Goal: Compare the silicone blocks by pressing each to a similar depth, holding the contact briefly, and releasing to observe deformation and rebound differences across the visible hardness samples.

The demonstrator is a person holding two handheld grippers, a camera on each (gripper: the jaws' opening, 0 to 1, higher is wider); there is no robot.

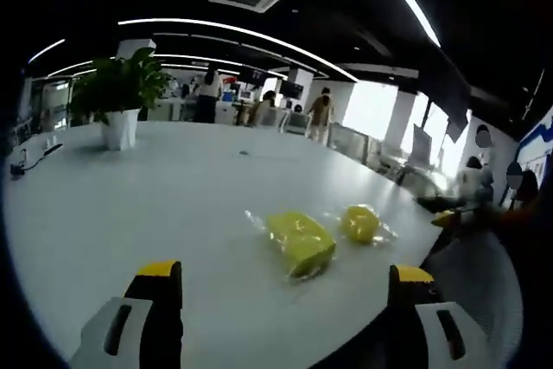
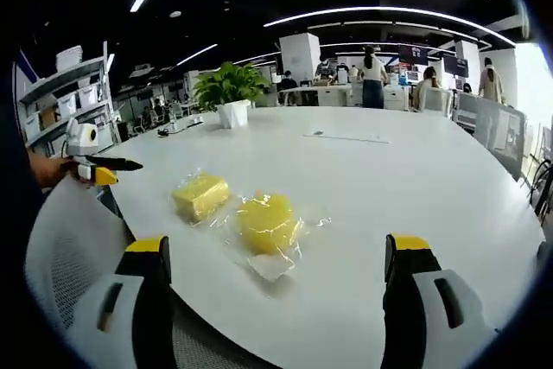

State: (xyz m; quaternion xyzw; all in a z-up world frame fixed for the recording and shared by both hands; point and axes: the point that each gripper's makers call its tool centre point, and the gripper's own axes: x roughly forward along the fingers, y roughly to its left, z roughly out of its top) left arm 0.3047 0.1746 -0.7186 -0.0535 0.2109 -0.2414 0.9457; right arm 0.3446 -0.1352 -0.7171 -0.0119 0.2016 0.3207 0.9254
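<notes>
Behind everything we see a large open office with long ceiling light strips, a ceiling vent, and several people standing far back near desks. A big white table [image 1: 173, 187] fills the foreground, and a potted plant [image 1: 121, 97] in a white pot stands on its far part.

On the table, near its front edge, lie two yellow silicone blocks in clear wrapping. In the left gripper view we see the squarish block [image 1: 300, 242] nearer to us and the rounder block [image 1: 360, 223] just beside it to the right; in the right gripper view the squarish block [image 2: 200, 195] sits to the left and the rounder block [image 2: 266, 224] to the right, closer to that camera. We think their wrappers touch or overlap, though the clear film is hard to make out.

Our left hand-held gripper [image 1: 285, 300] hovers above the table with its jaws spread wide apart, holding nothing and touching nothing; the squarish block lies ahead of the gap. Our right hand-held gripper [image 2: 275, 278] is likewise spread wide, empty, with the rounder block ahead between the jaws, not in contact.

At the left edge of the right gripper view the left hand-held gripper's yellow-tipped jaws appear over a white mesh chair [image 2: 73, 248].
</notes>
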